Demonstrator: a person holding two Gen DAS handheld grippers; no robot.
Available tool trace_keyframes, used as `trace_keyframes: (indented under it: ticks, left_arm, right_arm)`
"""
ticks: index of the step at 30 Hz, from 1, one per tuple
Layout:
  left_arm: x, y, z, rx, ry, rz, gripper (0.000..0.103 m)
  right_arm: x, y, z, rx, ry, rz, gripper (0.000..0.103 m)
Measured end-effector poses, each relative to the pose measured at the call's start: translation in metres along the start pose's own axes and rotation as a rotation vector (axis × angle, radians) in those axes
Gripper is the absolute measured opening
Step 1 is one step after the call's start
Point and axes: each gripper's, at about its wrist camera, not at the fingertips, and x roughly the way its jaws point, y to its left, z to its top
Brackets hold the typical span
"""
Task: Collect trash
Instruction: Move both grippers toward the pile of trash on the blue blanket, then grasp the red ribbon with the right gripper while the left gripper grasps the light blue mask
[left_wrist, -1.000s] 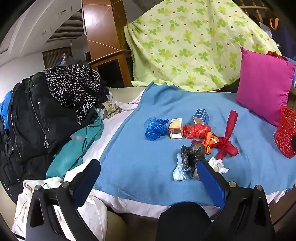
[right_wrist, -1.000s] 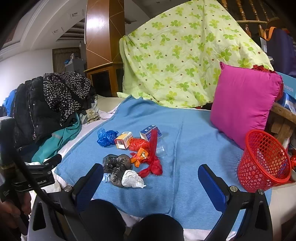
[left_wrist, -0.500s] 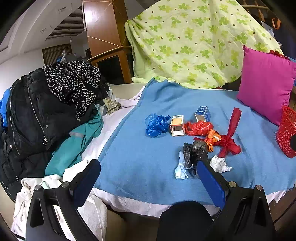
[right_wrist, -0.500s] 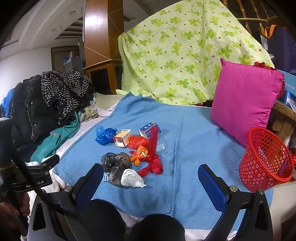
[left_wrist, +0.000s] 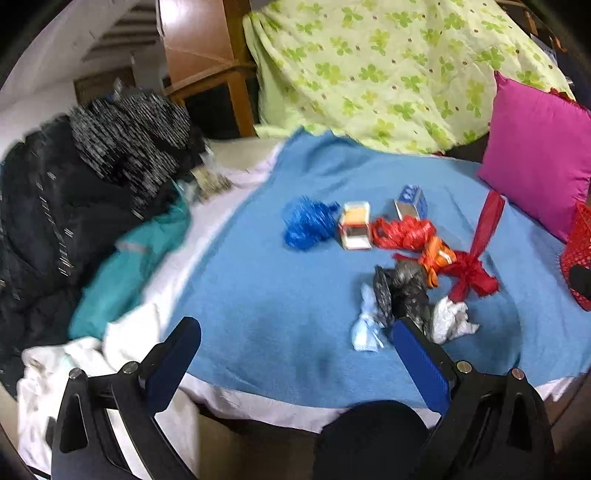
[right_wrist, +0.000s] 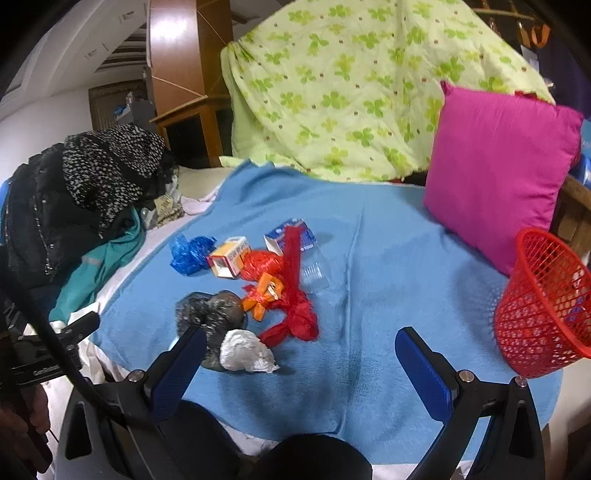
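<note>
A: Trash first, where is it?

B: All in one cluster mid-way across the blue blanket: blue plastic bag, small orange-and-white carton, blue-and-white carton, crumpled red bag, orange wrapper, knotted red bag, black bag, white paper wad, and a pale blue scrap beside the black bag.

A: Anything collected?

B: Nothing I can confirm. The red mesh basket sits at the blanket's right edge, well apart from the pile; I can't tell if anything is inside. So I judge the task is at the start, every piece left.

A: Tongs?

B: My left gripper is spread wide, holding nothing. My right gripper too, wide apart and empty, its left finger just in front of the black bag and paper wad.

A: Change from earlier?

B: Both cameras have come closer to the bed; the pile looms larger, and the left view is motion-blurred. The trash itself hasn't moved, and the jaws are as wide as before.
</note>
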Motion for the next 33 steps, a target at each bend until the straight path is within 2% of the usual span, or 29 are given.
trace_keyframes:
  ticks: [5, 7, 9, 13, 16, 18, 22, 24, 25, 27, 28, 29, 30, 33]
  left_arm:
    - [0.048, 0.008, -0.015, -0.034, 0.12, -0.094, 0.103]
    - [0.058, 0.008, -0.019, -0.037, 0.141, -0.122, 0.103]
    - [0.068, 0.004, -0.021, -0.031, 0.158, -0.168, 0.103]
    - [0.089, -0.007, -0.022, -0.01, 0.185, -0.242, 0.103]
    - [0.108, -0.011, -0.02, 0.004, 0.205, -0.279, 0.101]
    - [0.12, -0.013, -0.018, 0.017, 0.227, -0.312, 0.085]
    - [0.14, -0.02, -0.018, 0.046, 0.271, -0.375, 0.068]
    - [0.148, -0.024, -0.019, 0.053, 0.297, -0.414, 0.053]
    - [0.153, -0.025, -0.019, 0.056, 0.308, -0.429, 0.052]
    - [0.157, -0.026, -0.018, 0.063, 0.311, -0.426, 0.047]
    - [0.158, -0.026, -0.018, 0.064, 0.306, -0.429, 0.046]
    - [0.16, -0.025, -0.018, 0.062, 0.299, -0.439, 0.042]
    - [0.161, -0.023, -0.018, 0.061, 0.296, -0.44, 0.033]
    - [0.165, -0.012, -0.018, 0.042, 0.296, -0.454, 0.023]
  right_arm:
    - [0.044, -0.015, 0.0, 0.035, 0.05, 0.023, 0.102]
    - [0.06, -0.019, 0.001, 0.045, 0.07, 0.035, 0.098]
    - [0.08, -0.022, 0.0, 0.053, 0.1, 0.046, 0.09]
    - [0.116, -0.027, 0.001, 0.083, 0.129, 0.083, 0.084]
    - [0.14, -0.029, 0.002, 0.078, 0.172, 0.104, 0.07]
    - [0.152, -0.029, 0.001, 0.075, 0.209, 0.109, 0.07]
    - [0.169, -0.032, 0.0, 0.063, 0.261, 0.113, 0.07]
    - [0.179, -0.031, -0.001, 0.049, 0.295, 0.118, 0.069]
    - [0.184, -0.03, -0.001, 0.045, 0.309, 0.12, 0.067]
    - [0.196, -0.025, -0.003, 0.036, 0.35, 0.126, 0.043]
    - [0.2, -0.024, -0.003, 0.04, 0.363, 0.132, 0.037]
    - [0.203, -0.024, -0.004, 0.055, 0.377, 0.146, 0.035]
    - [0.202, -0.019, -0.004, 0.073, 0.356, 0.167, 0.03]
    - [0.192, -0.018, -0.006, 0.077, 0.328, 0.168, 0.026]
